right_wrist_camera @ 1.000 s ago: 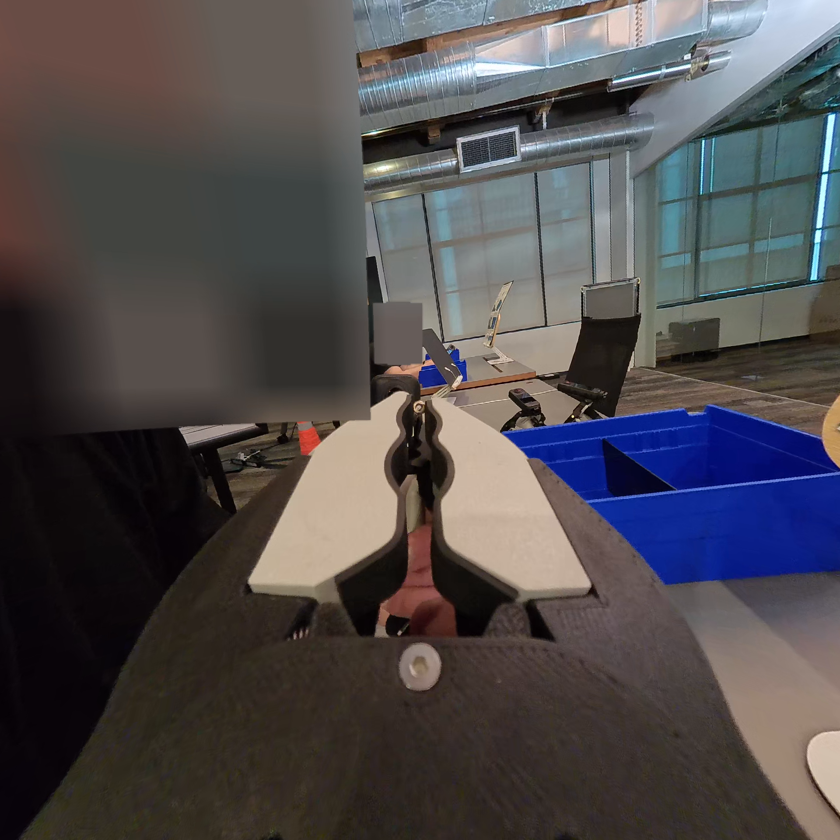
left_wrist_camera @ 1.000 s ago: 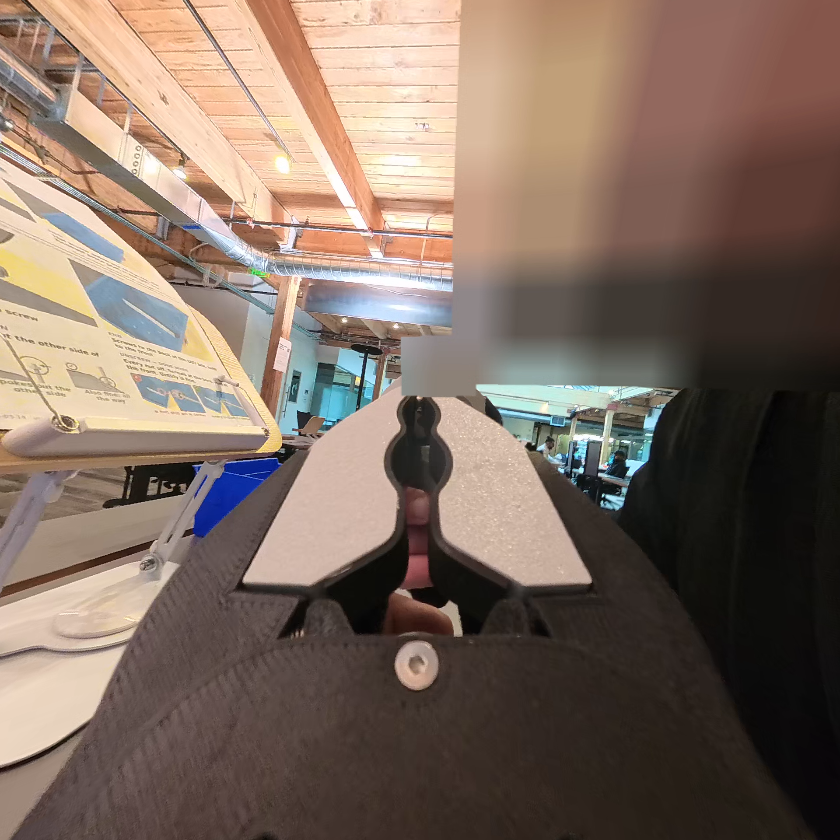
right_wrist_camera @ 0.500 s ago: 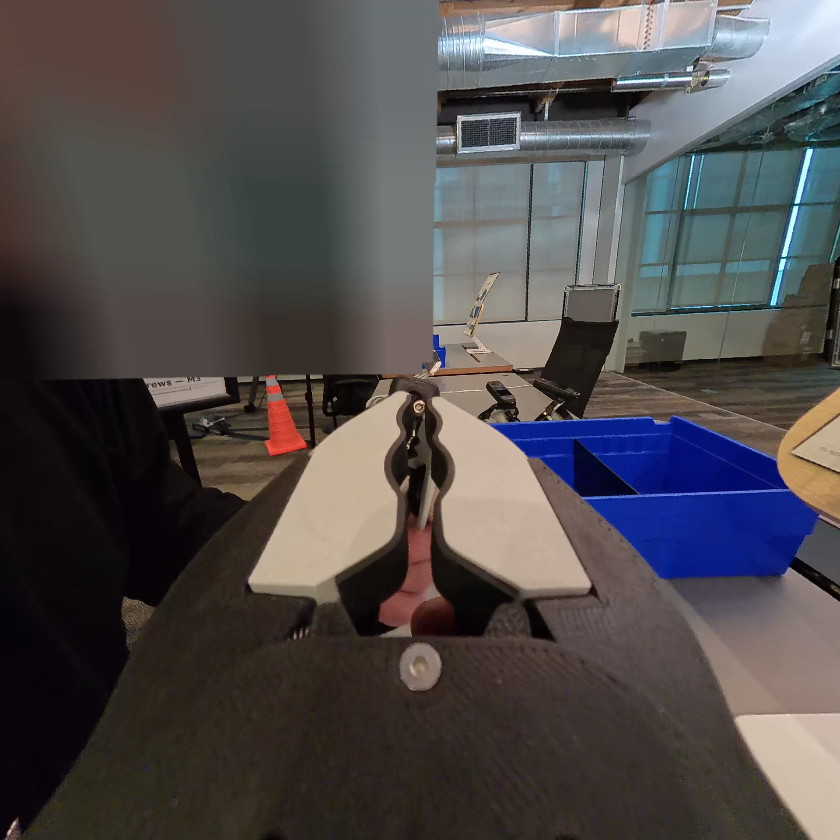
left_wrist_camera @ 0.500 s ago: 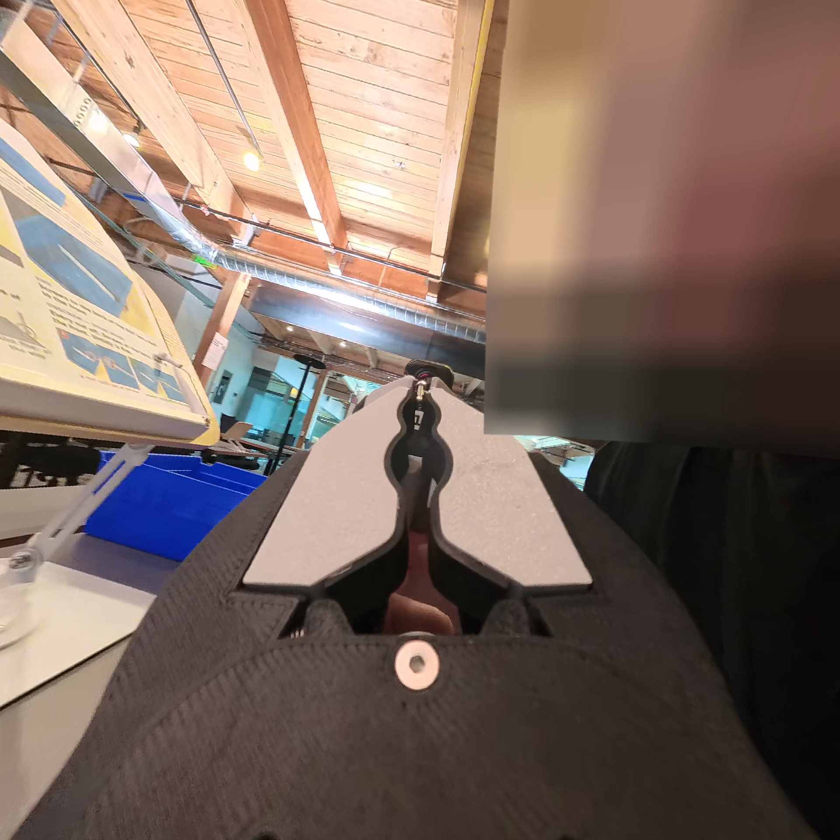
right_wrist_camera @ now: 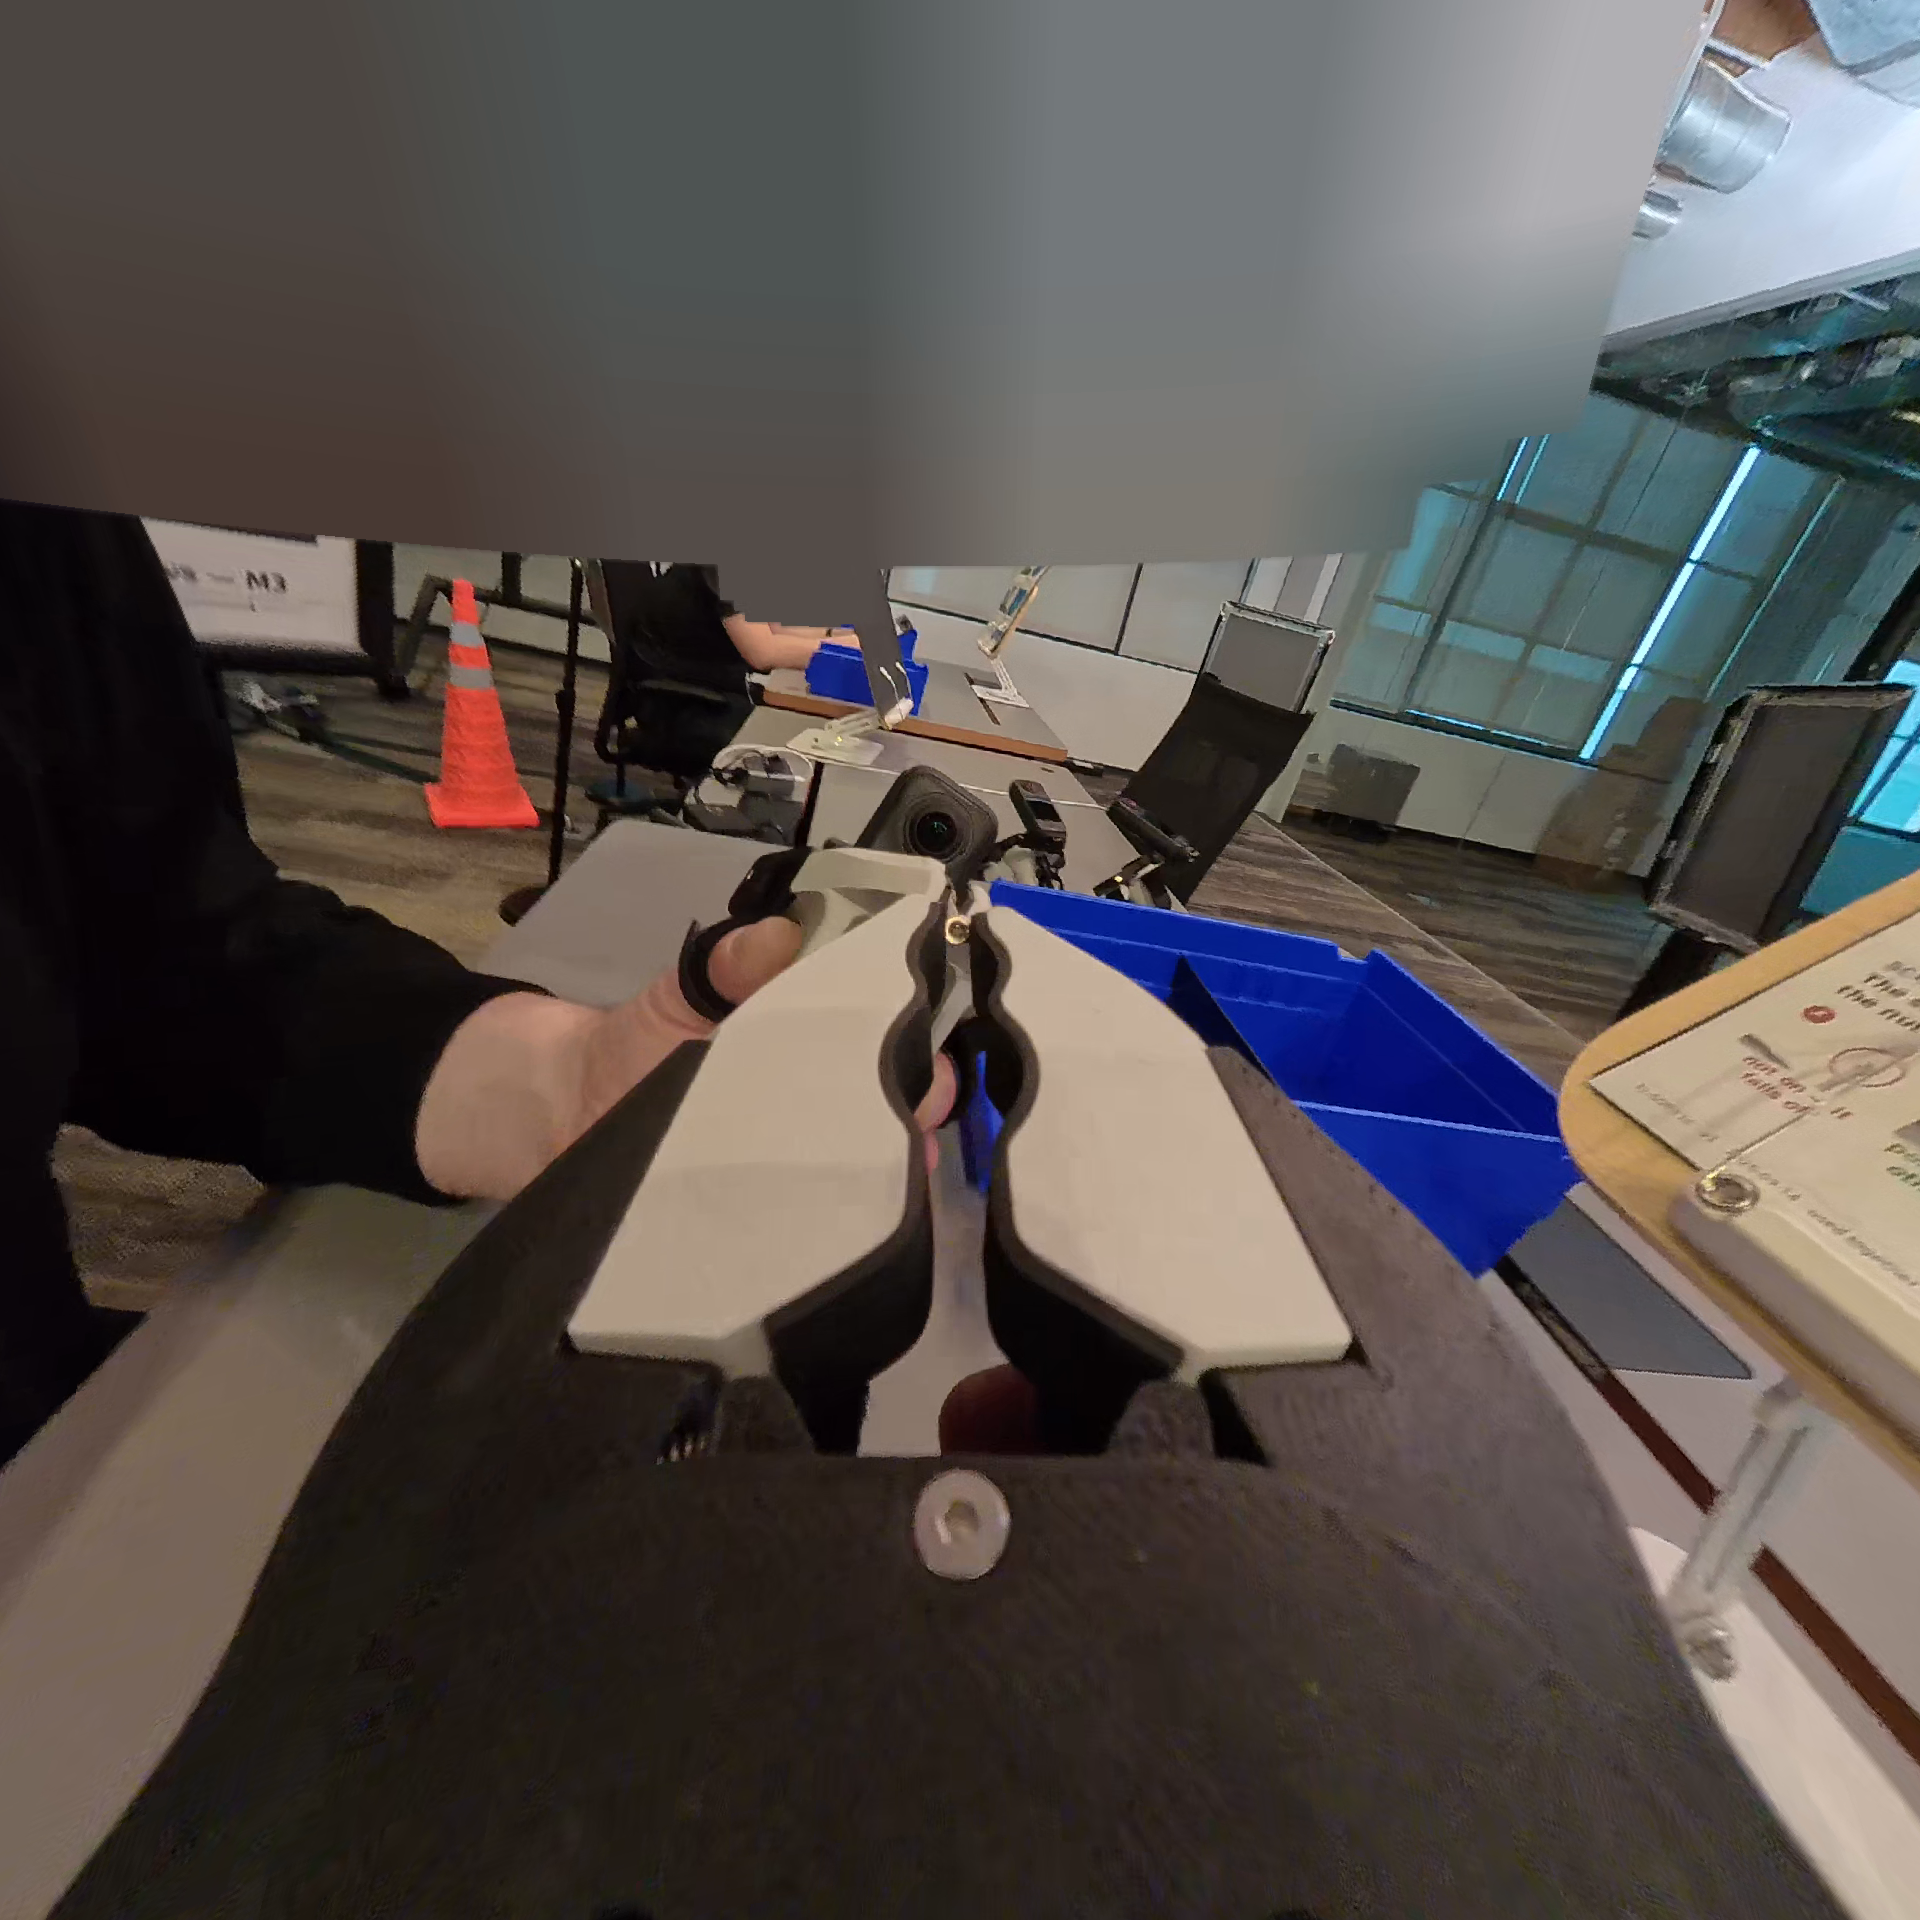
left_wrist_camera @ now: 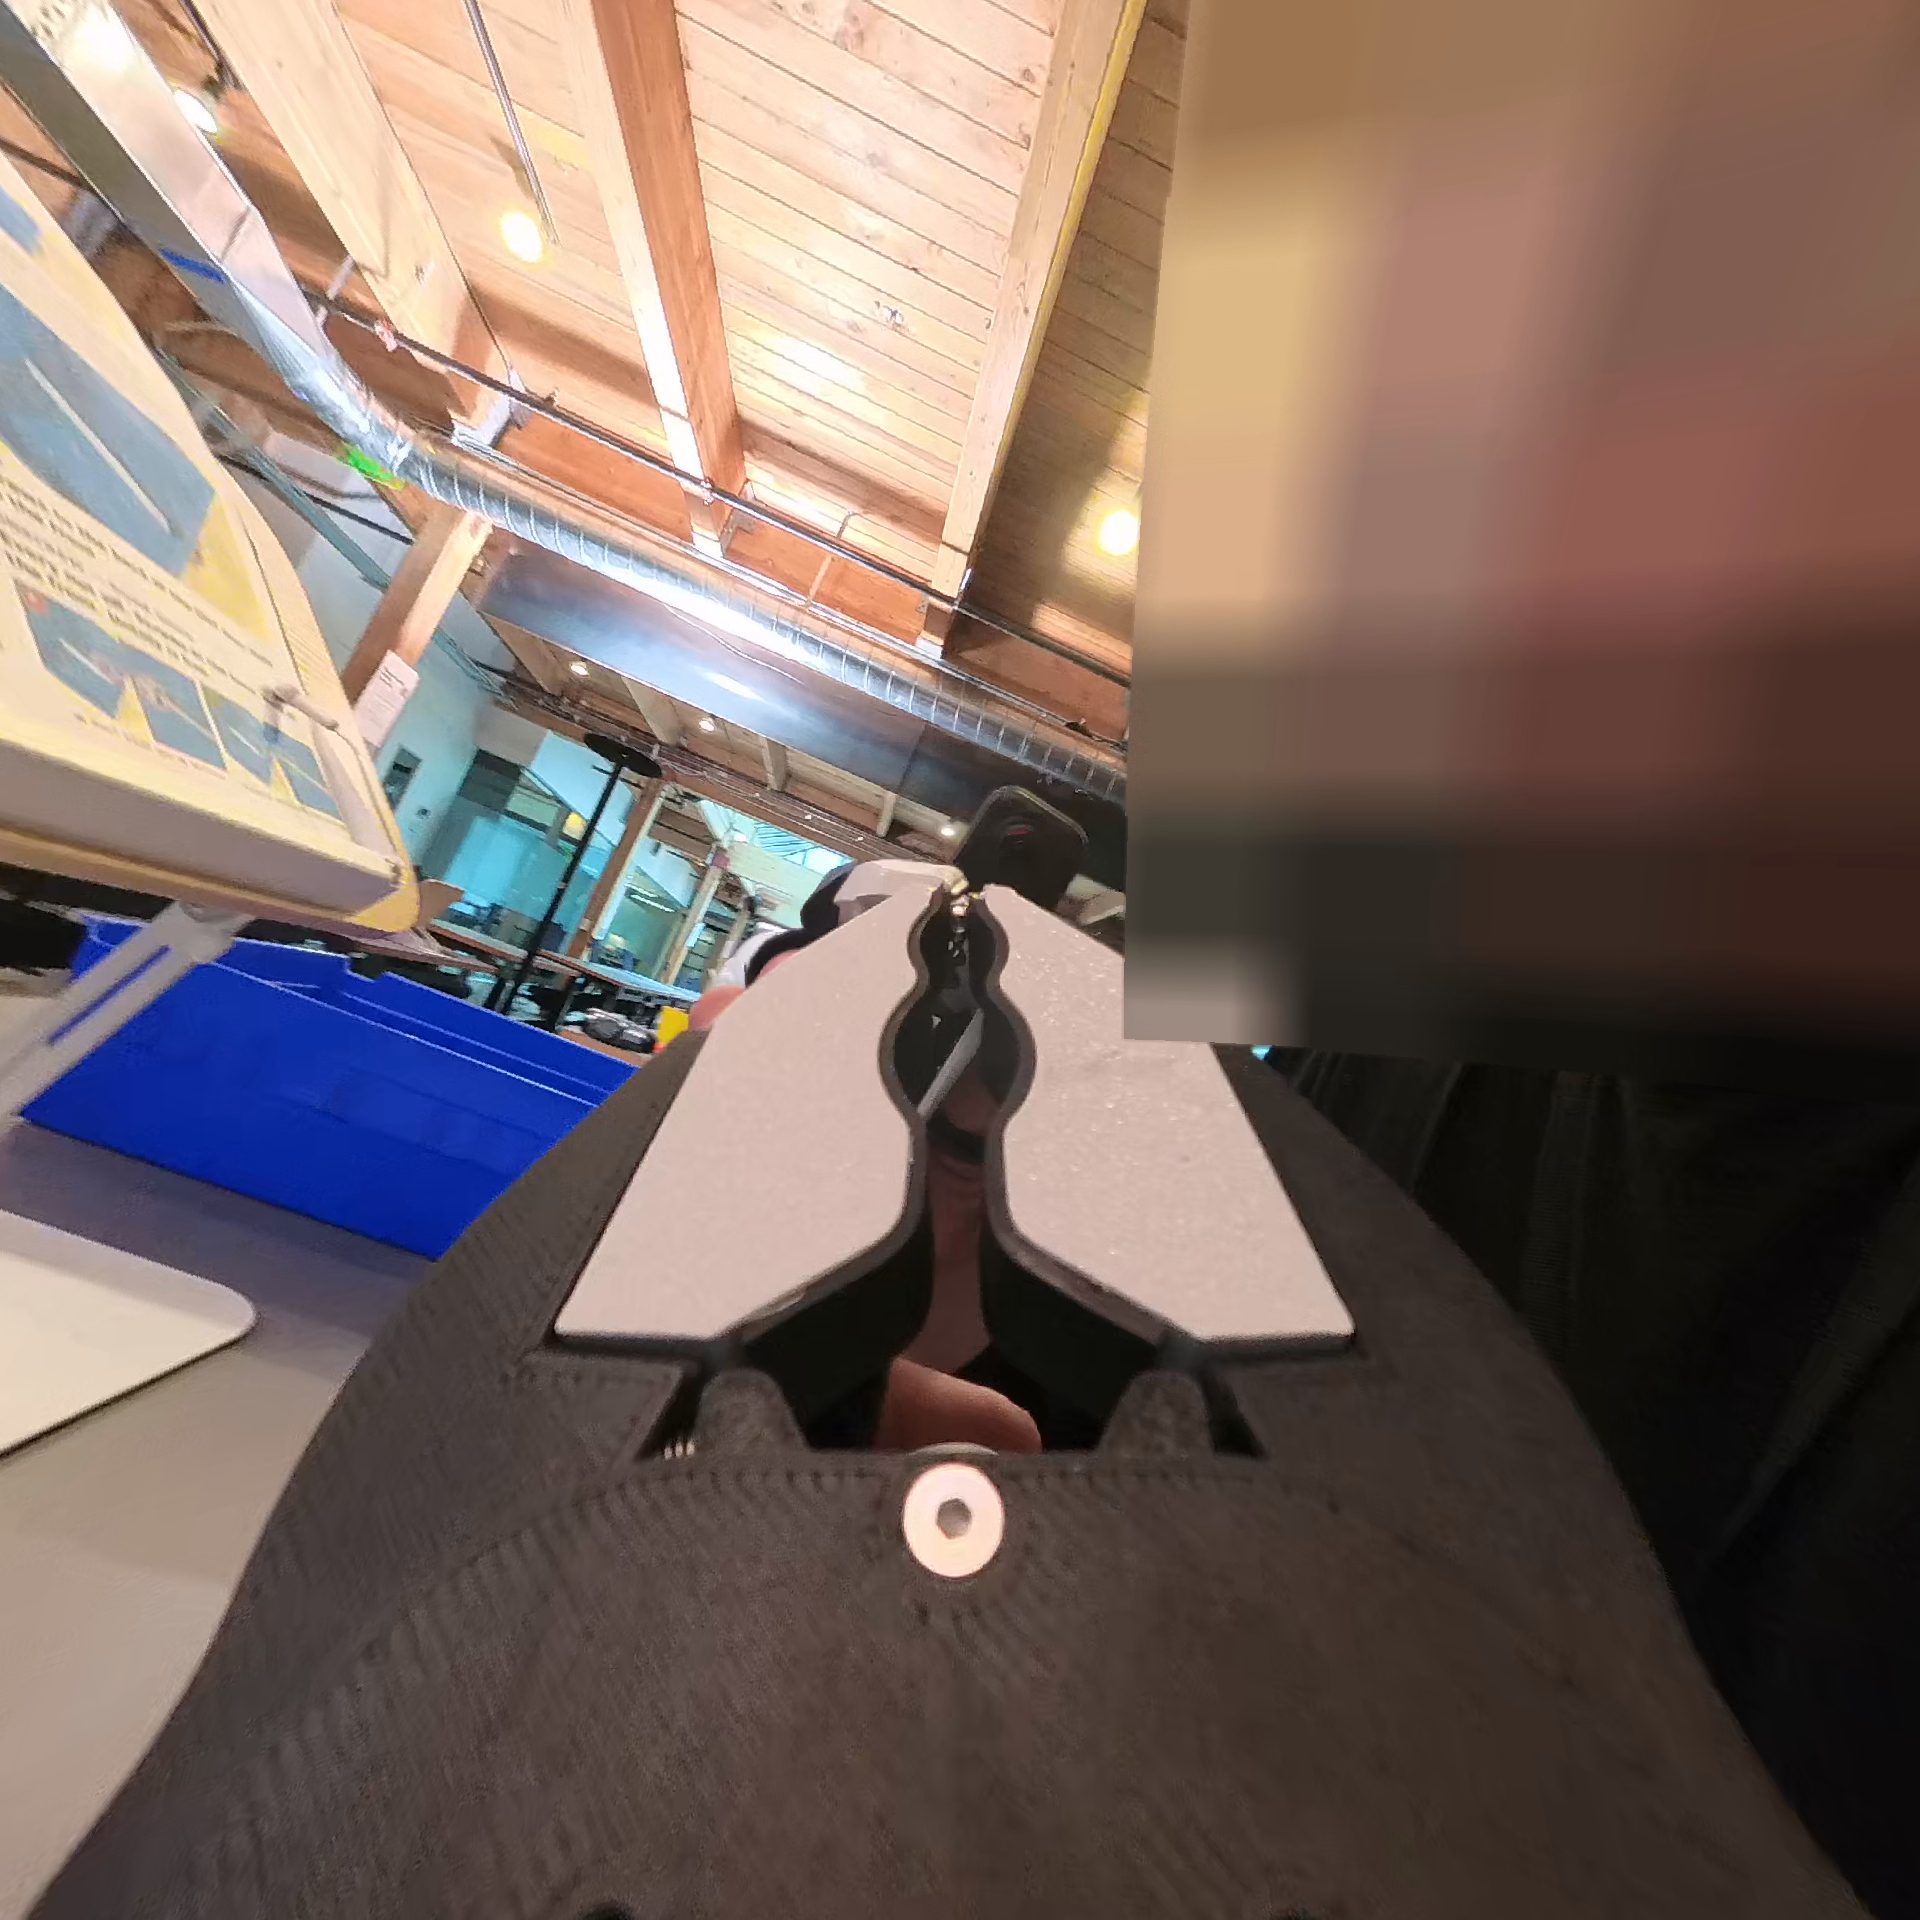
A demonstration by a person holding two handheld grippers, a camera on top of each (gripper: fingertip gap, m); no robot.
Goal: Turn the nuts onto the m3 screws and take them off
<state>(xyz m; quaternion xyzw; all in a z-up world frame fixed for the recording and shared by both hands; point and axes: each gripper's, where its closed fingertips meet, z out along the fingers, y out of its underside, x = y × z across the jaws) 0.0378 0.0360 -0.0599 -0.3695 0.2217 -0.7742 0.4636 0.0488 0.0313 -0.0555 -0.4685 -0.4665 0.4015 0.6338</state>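
Observation:
My left gripper (left_wrist_camera: 958,902) is shut, with a small silver screw (left_wrist_camera: 954,906) pinched at its tips. My right gripper (right_wrist_camera: 958,920) is shut on a small metal nut (right_wrist_camera: 957,928) at its tips. The two grippers point at each other and meet tip to tip, held up in the air. In the right wrist view the left gripper's white fingers (right_wrist_camera: 862,883), its camera (right_wrist_camera: 932,828) and the hand (right_wrist_camera: 613,1060) holding it sit just behind my tips. In the left wrist view the right gripper's camera (left_wrist_camera: 1023,844) shows behind the tips. Whether nut and screw touch is hidden.
A blue divided bin (right_wrist_camera: 1351,1070) stands on the grey table (right_wrist_camera: 634,894); it also shows in the left wrist view (left_wrist_camera: 312,1091). A wooden stand with an instruction sheet (right_wrist_camera: 1766,1101) is at the right, and shows at the left in the left wrist view (left_wrist_camera: 156,644). An orange cone (right_wrist_camera: 473,727) stands on the floor.
Both grippers have swung and tilted toward each other, staying shut. The left gripper, its camera and the hand have come into the right wrist view, tip to tip.

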